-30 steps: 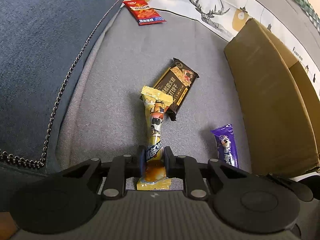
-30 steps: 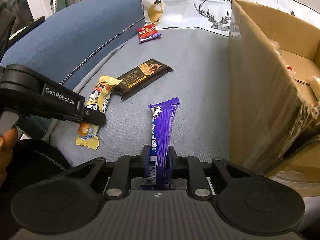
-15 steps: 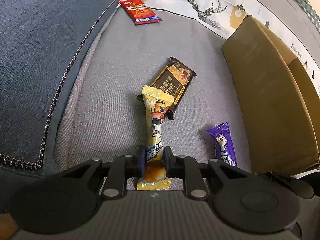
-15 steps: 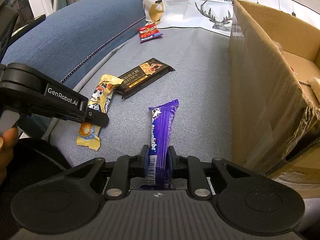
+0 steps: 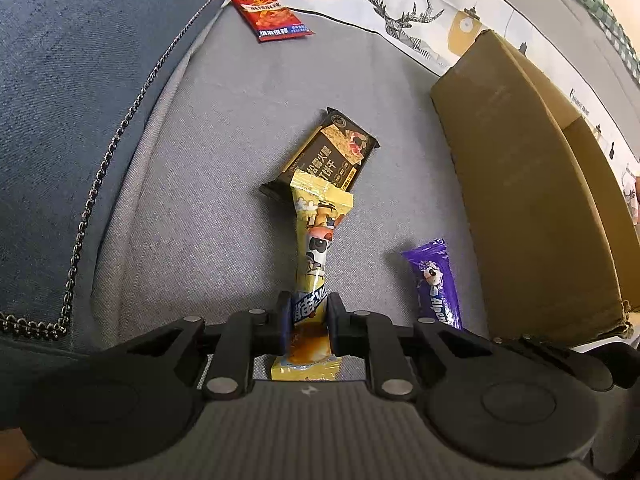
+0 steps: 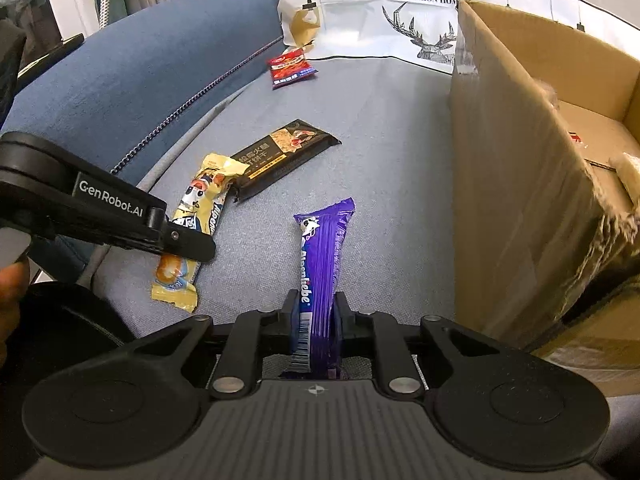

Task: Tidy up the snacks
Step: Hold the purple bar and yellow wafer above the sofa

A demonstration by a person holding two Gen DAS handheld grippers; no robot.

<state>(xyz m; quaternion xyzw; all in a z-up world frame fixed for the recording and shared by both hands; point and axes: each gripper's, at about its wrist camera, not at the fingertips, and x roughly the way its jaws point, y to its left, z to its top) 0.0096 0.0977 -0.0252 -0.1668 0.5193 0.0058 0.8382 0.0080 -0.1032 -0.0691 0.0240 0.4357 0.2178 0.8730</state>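
Two grippers are each pinching one snack. The left gripper [image 5: 307, 316] has its fingers [image 5: 285, 320] squeezed almost together on the yellow snack bar [image 5: 316, 248]. The pads press on the lower part of the wrapper, and a short bit of the bar sticks out behind them. The far end of the yellow snack bar reaches up and covers a corner of the dark cracker pack [image 5: 324, 160] in this view.

The right gripper [image 6: 316, 316] does the same thing with the purple candy bar [image 6: 322, 256]. Its fingers [image 6: 292, 316] are squeezed nearly shut on the wrapper, close to the end with the black stripes. The rest of the purple candy bar points away from the gripper, over the gray sofa seat [image 6: 392, 168].

The dark cracker pack lies flat on the seat, just past the yellow bar. Farther back, near a white cloth with a deer drawing [image 6: 400, 20], lies a red snack packet [image 6: 292, 68]. It is well apart from the other snacks.

On the right side stands an open cardboard box [image 6: 520, 168], close to the purple candy bar. A blue sofa arm [image 6: 132, 80] runs along the left side. In the right wrist view, a bit of a hand [image 6: 10, 288] shows at the left edge.
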